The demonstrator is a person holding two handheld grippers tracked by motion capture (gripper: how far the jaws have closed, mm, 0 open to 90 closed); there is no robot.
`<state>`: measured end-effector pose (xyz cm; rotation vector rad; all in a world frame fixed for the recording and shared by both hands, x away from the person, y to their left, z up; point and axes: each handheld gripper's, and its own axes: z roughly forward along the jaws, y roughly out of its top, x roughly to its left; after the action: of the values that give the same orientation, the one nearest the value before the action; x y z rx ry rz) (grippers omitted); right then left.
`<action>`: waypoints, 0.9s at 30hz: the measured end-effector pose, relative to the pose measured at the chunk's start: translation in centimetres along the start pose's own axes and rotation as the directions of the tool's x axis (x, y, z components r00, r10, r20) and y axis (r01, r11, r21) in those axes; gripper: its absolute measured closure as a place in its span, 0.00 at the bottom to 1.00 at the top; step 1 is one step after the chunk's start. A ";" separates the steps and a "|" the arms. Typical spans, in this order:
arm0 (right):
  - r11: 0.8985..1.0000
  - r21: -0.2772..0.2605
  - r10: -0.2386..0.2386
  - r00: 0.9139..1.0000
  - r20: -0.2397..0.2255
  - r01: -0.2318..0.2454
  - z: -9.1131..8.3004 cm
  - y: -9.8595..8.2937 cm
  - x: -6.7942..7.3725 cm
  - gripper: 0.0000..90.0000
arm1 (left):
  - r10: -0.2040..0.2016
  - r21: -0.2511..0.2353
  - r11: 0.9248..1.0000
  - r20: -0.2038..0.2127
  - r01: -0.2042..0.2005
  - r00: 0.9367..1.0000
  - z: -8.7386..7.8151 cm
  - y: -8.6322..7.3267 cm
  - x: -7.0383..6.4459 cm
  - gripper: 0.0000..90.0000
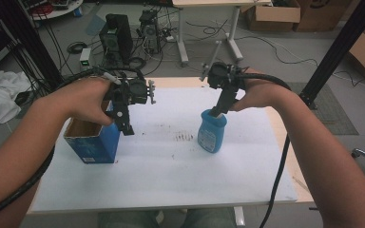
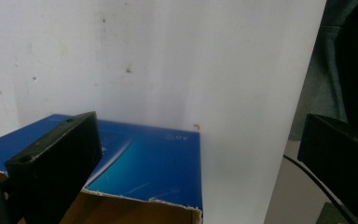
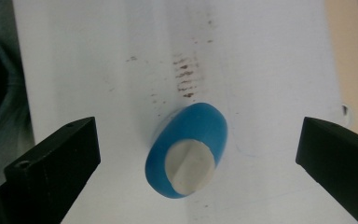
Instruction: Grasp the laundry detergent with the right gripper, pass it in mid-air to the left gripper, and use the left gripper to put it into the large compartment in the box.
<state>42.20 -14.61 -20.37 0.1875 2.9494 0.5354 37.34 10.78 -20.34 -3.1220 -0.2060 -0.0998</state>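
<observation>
Blue plastic, the bottle (image 1: 212, 131) stood upright on the white table (image 1: 171, 180), probably light, smooth and slippery, best gripped at its white cap (image 3: 189, 167). Above it the right gripper (image 3: 198, 154) hung with jaws wide apart; the left gripper (image 2: 200, 158), jaws likewise apart, hovered over the torn cardboard box (image 1: 92, 141).

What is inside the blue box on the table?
The blue box is open at its top and shows brown cardboard inner walls. The left gripper and hand cover part of the opening, so its bottom stays hidden.

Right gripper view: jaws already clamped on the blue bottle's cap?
No. The right gripper has both jaws spread wide, with white table showing between each jaw and the blue bottle, whose white cap is untouched.
</observation>
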 end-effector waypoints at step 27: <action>0.794 -0.551 0.340 0.939 0.054 -0.256 3.6 -15.5 4.8 0.00 | 0.038 -0.031 0.999 -0.021 -0.038 0.999 -0.2 0.2 -0.2 0.00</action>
<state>36.49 -27.12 -29.79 0.6029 2.5024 1.3022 37.20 10.56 -20.13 -3.1531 -0.1464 -0.1363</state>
